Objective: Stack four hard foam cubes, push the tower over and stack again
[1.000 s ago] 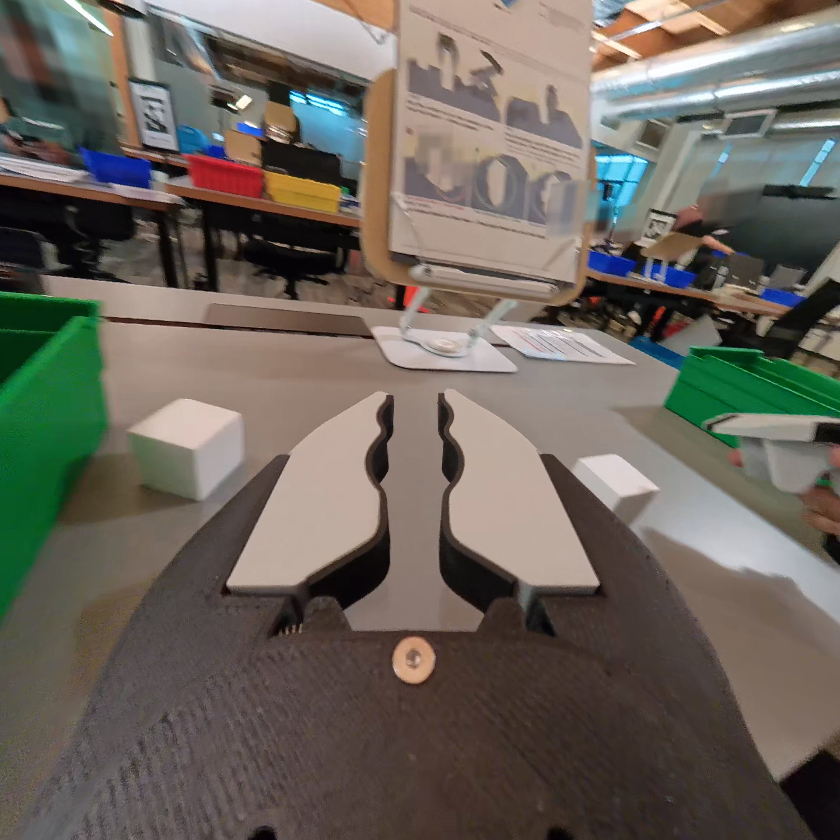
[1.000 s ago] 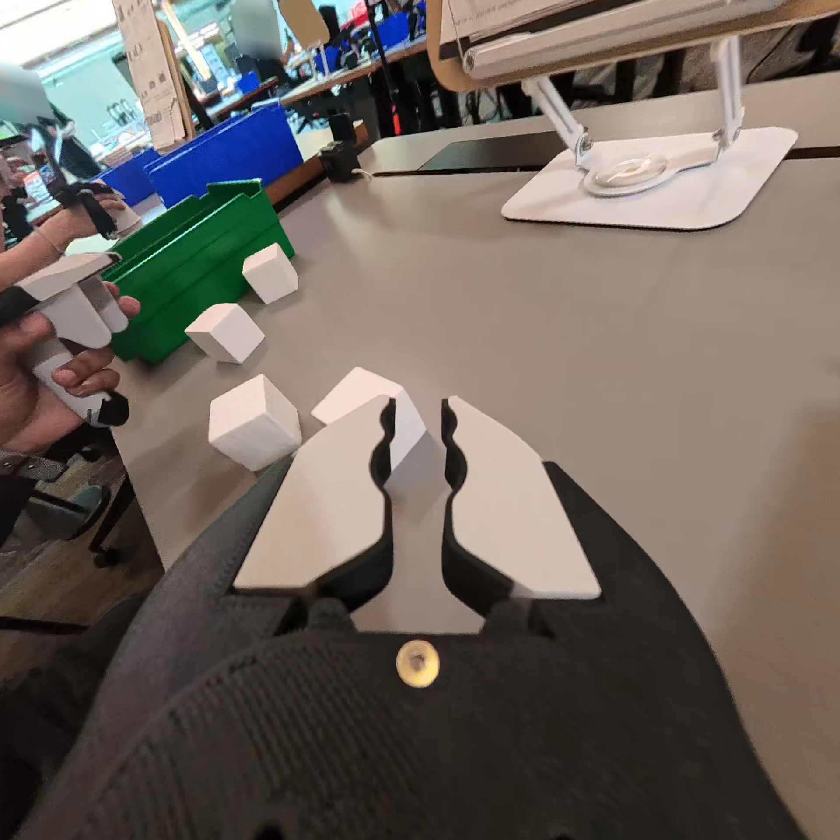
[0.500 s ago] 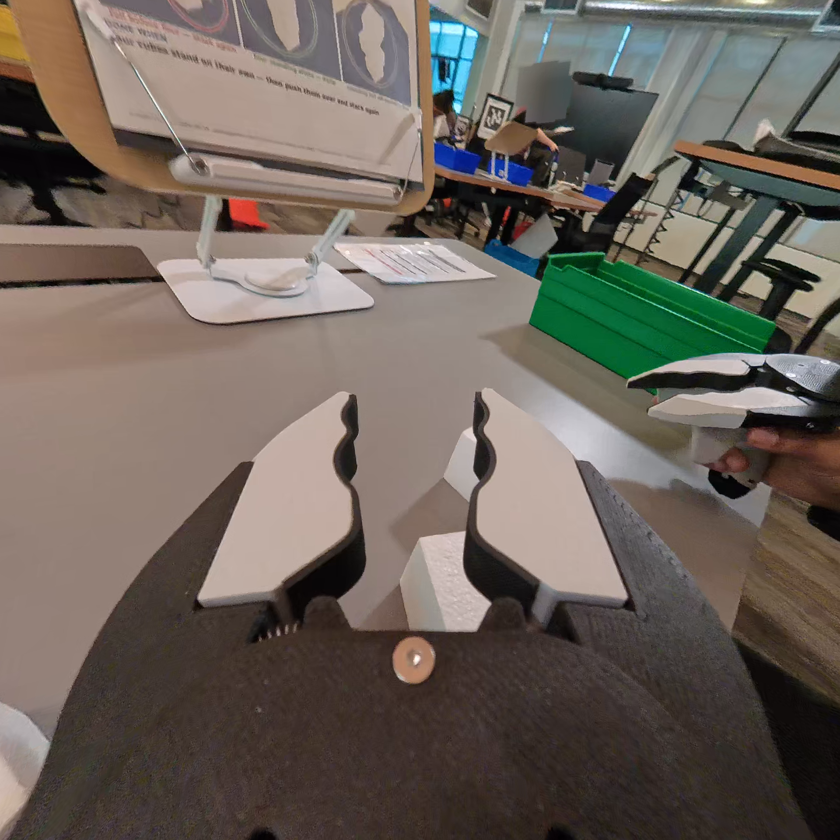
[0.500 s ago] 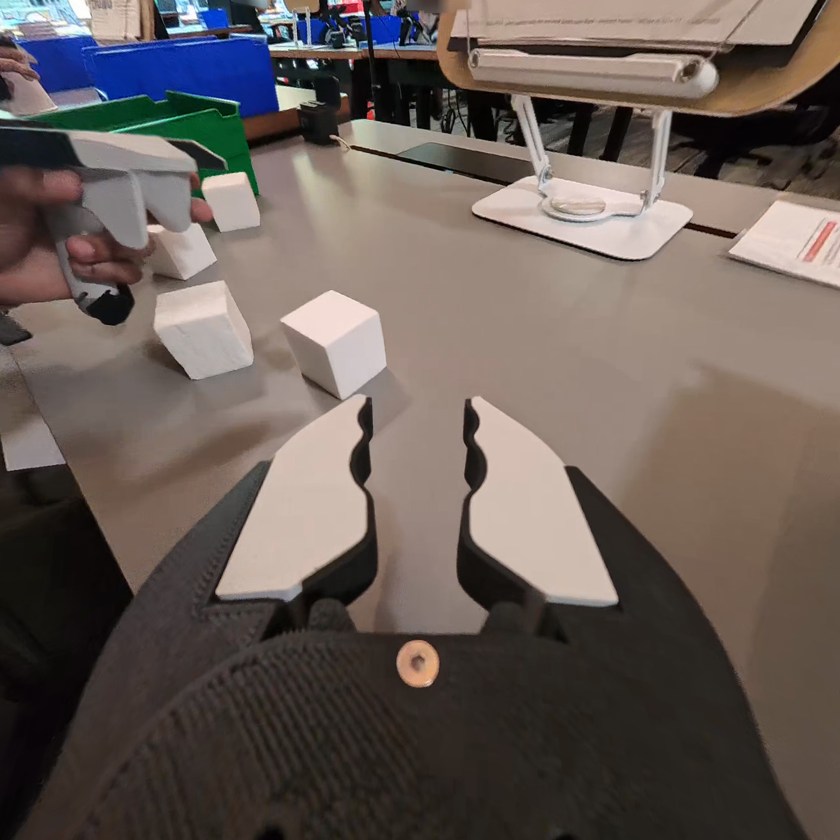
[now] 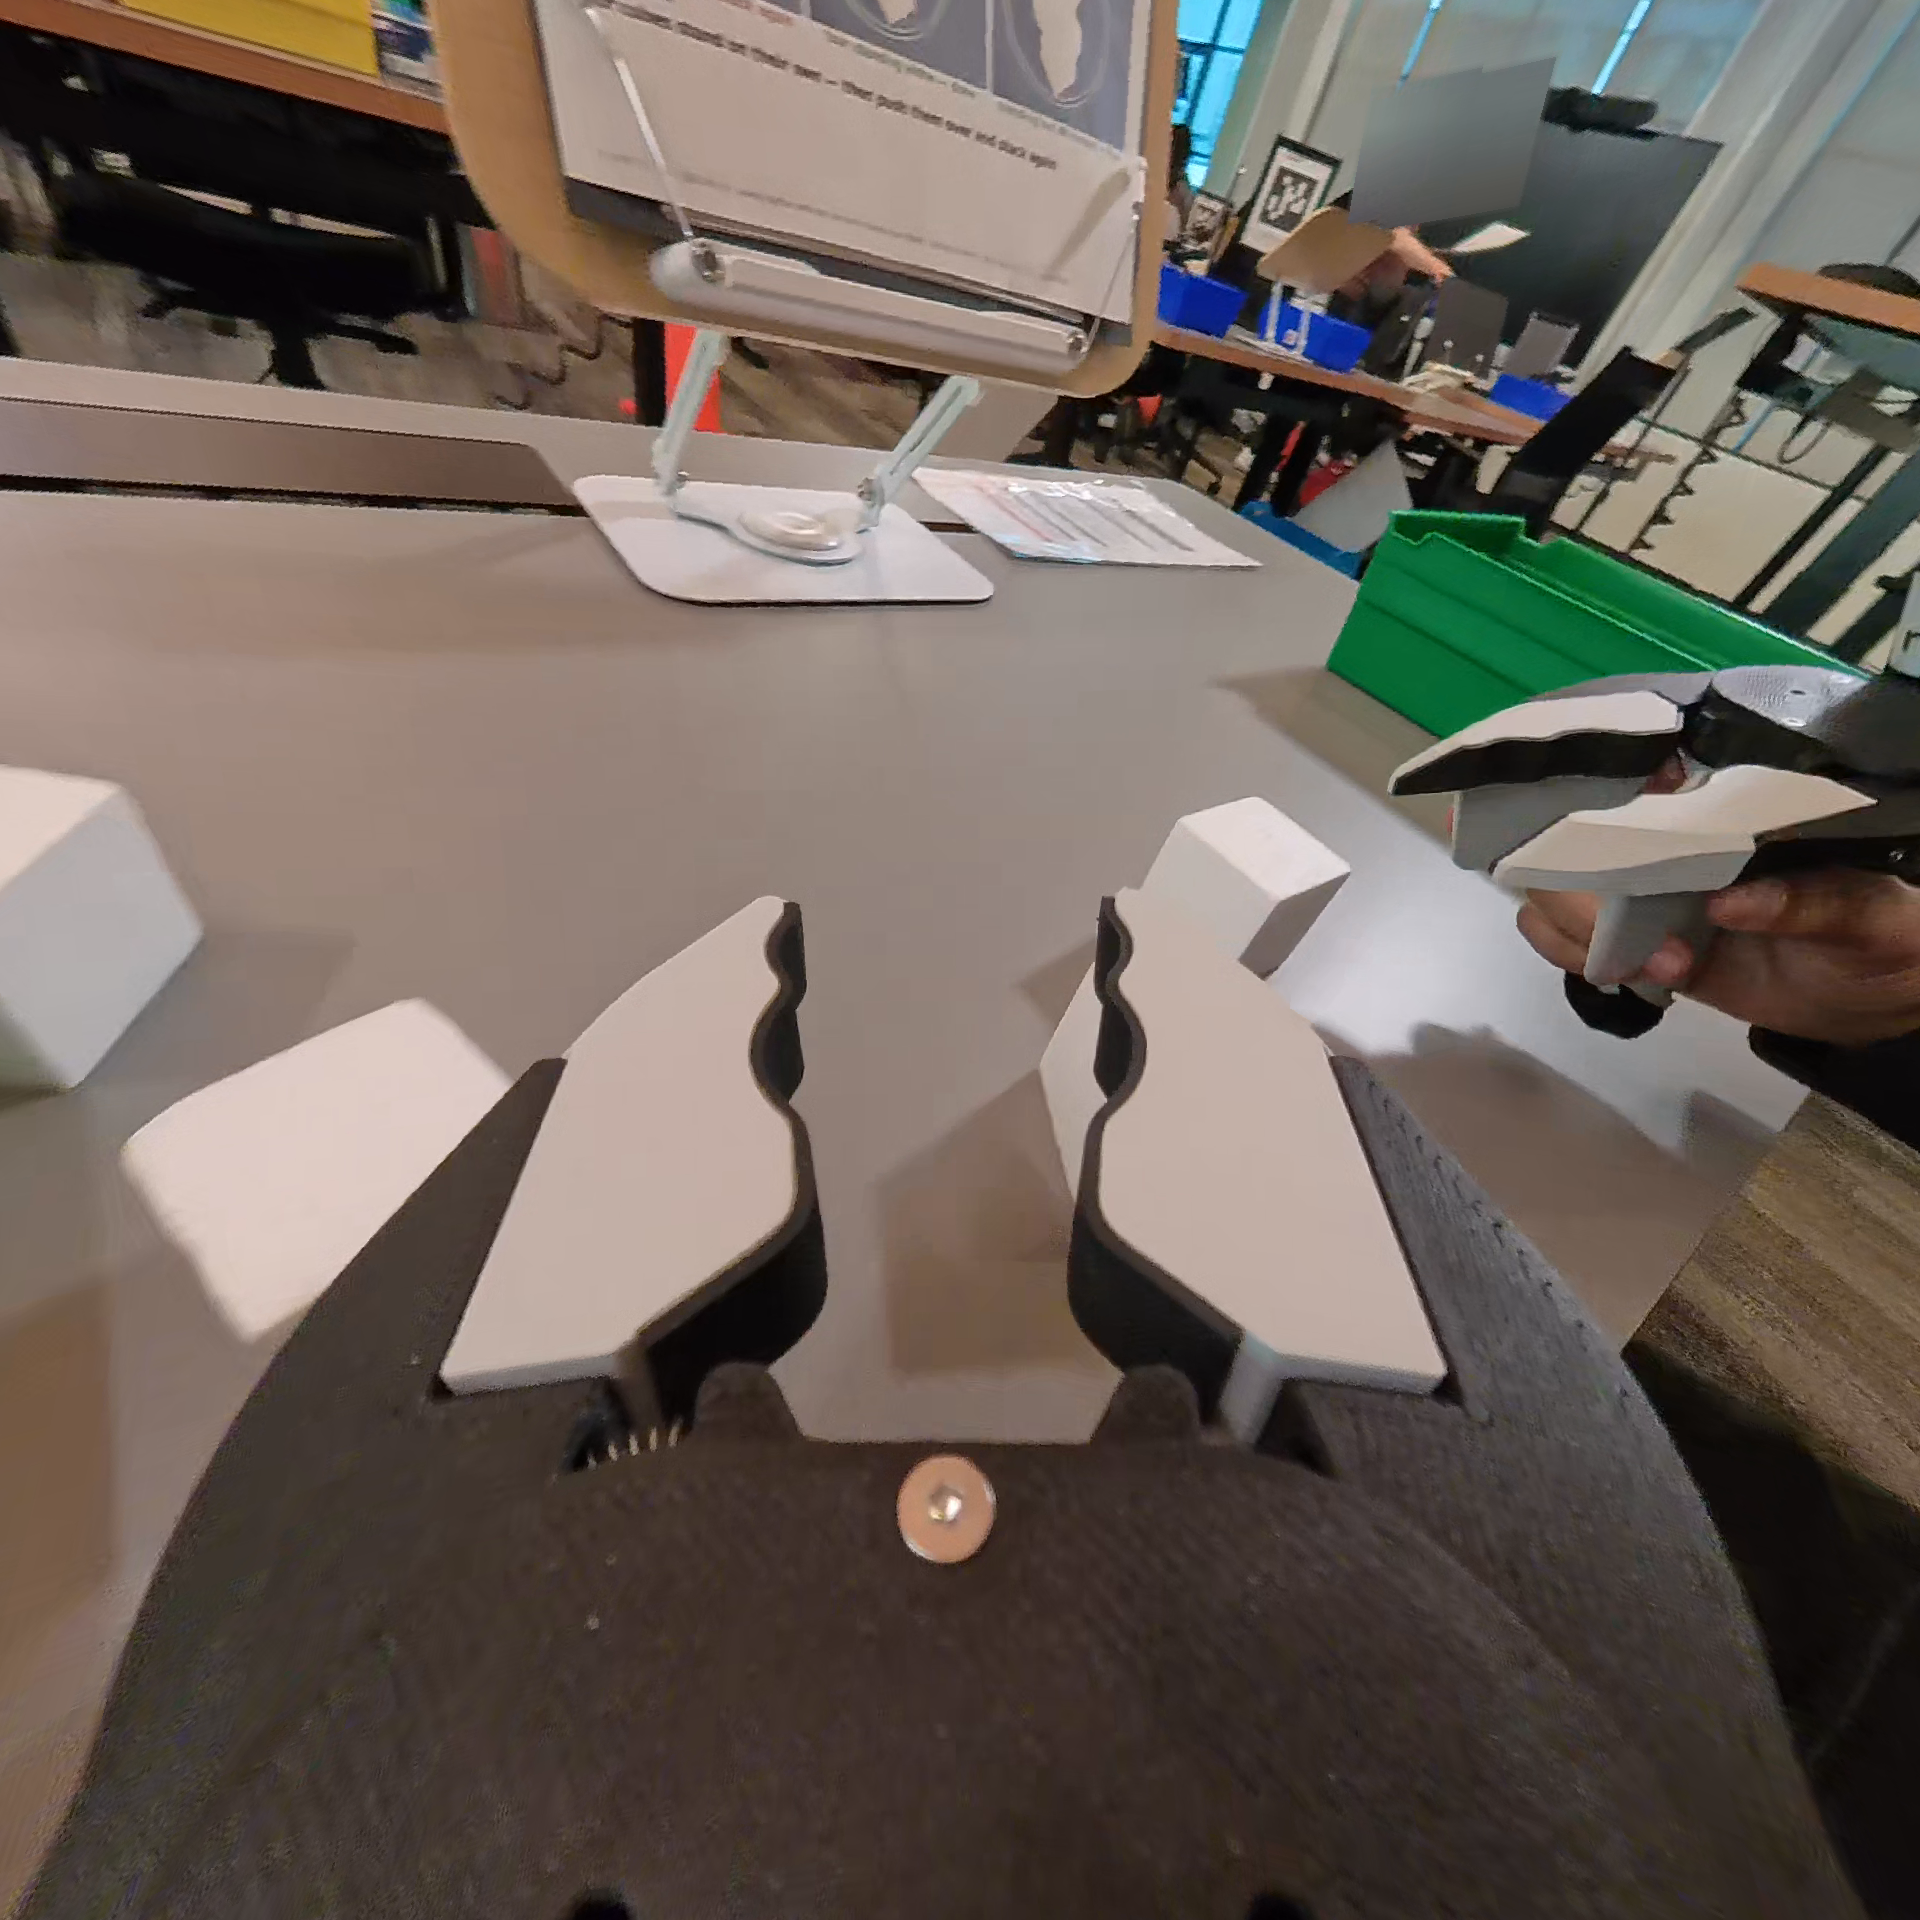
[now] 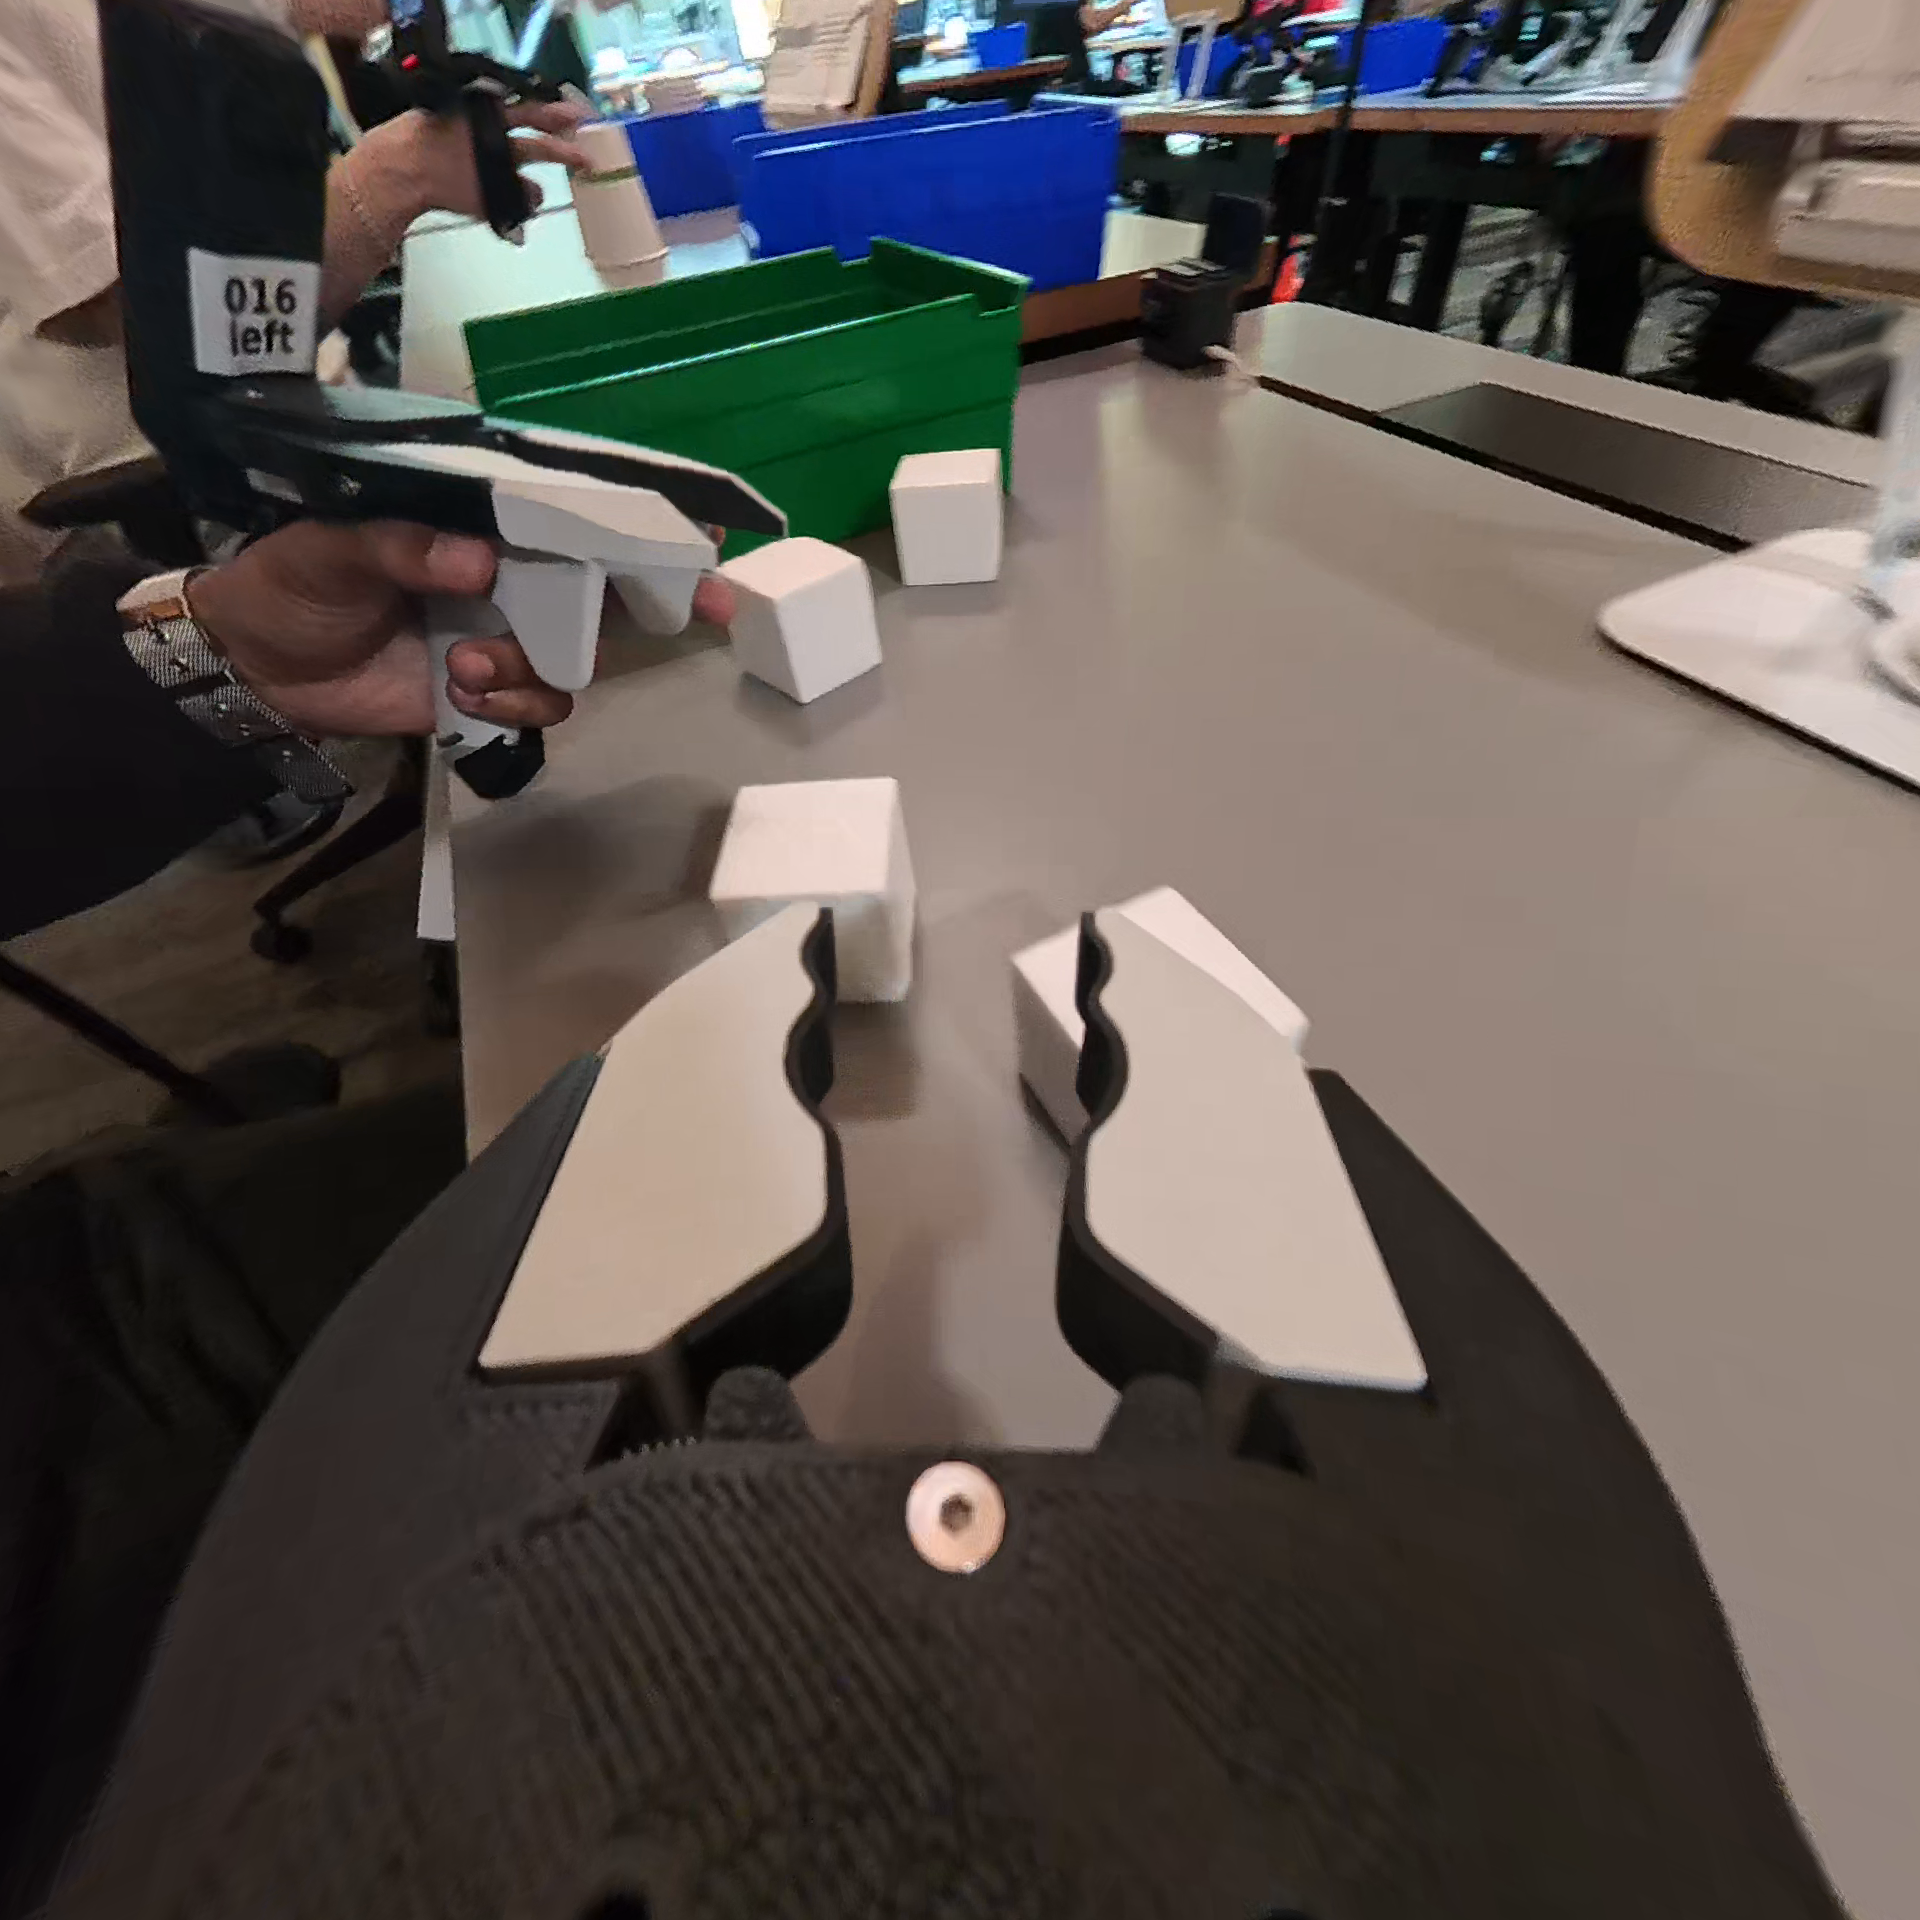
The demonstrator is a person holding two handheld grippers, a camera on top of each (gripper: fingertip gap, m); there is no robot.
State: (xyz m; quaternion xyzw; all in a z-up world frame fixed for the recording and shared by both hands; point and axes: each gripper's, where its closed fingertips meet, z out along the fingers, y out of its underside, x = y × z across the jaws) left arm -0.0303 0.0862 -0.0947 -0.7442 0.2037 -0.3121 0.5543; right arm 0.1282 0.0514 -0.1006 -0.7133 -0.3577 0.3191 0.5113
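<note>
Several white foam blocks lie on a grey table [image 5: 520,727]. My left gripper [image 5: 948,920] is open and empty above the table. One block [image 5: 1242,878] sits just beyond its right finger, another [image 5: 281,1153] lies beside its left finger, and a third [image 5: 73,925] is at the far left. My right gripper [image 6: 951,930] is open and empty. A block [image 6: 821,873] sits at its left fingertip and another [image 6: 1195,956] lies partly under its right finger. Two more blocks [image 6: 805,613] [image 6: 945,514] lie farther off by a green bin [image 6: 748,395]. Each view shows the other gripper held in a hand [image 5: 1631,790] [image 6: 540,499].
A document stand on a white base [image 5: 790,551] holds a printed sheet at the table's far side, with a loose paper [image 5: 1081,520] beside it. A second green bin [image 5: 1507,634] stands at the right. The table's near edge [image 5: 1714,1195] drops to the floor. Blue bins and desks lie behind. The block [image 5: 1242,878] is about 5 cm from my right fingertips.
Both grippers have opened wider. The left view has swung back leftward, bringing two more blocks into sight. The right gripper has turned left and moved close to two blocks near the table edge.
</note>
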